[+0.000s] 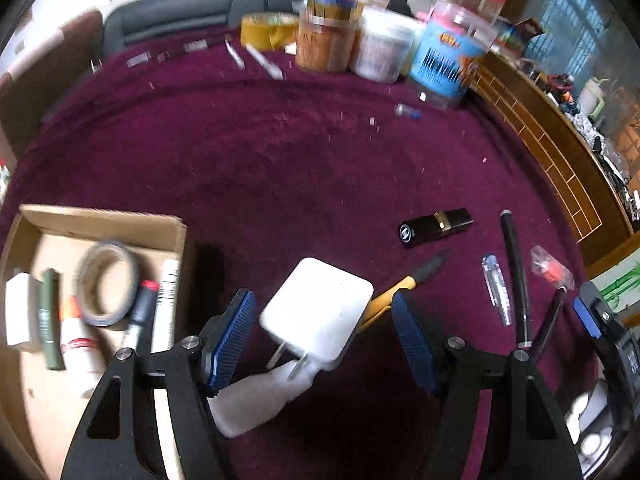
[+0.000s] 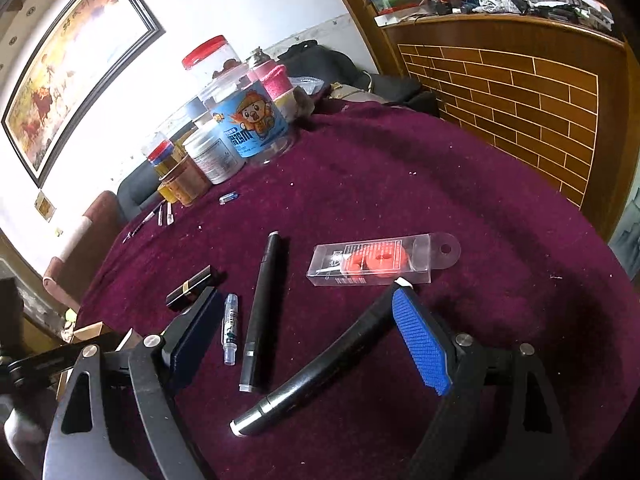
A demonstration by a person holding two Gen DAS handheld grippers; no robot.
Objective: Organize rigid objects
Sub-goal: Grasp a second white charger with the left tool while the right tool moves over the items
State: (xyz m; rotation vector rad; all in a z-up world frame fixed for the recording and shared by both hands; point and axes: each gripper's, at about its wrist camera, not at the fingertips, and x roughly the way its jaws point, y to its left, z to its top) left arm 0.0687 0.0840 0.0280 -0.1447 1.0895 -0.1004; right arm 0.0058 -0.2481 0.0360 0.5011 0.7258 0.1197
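Partly sorted: cardboard box point(image 1: 100, 220) is holding tape and markers. Left gripper point(image 1: 324, 340) is straddling the white charger point(image 1: 316, 308), pads clear. Right gripper point(image 2: 304, 344) is gaping over 2 black pens point(image 2: 262, 308).

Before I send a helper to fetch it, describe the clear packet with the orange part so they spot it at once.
On the purple tablecloth, look on the side toward the brick-patterned wooden wall, just beyond the right hand-held gripper. The packet lies flat beside the black pens. It alone is a clear plastic box with orange inside and a hang tab.
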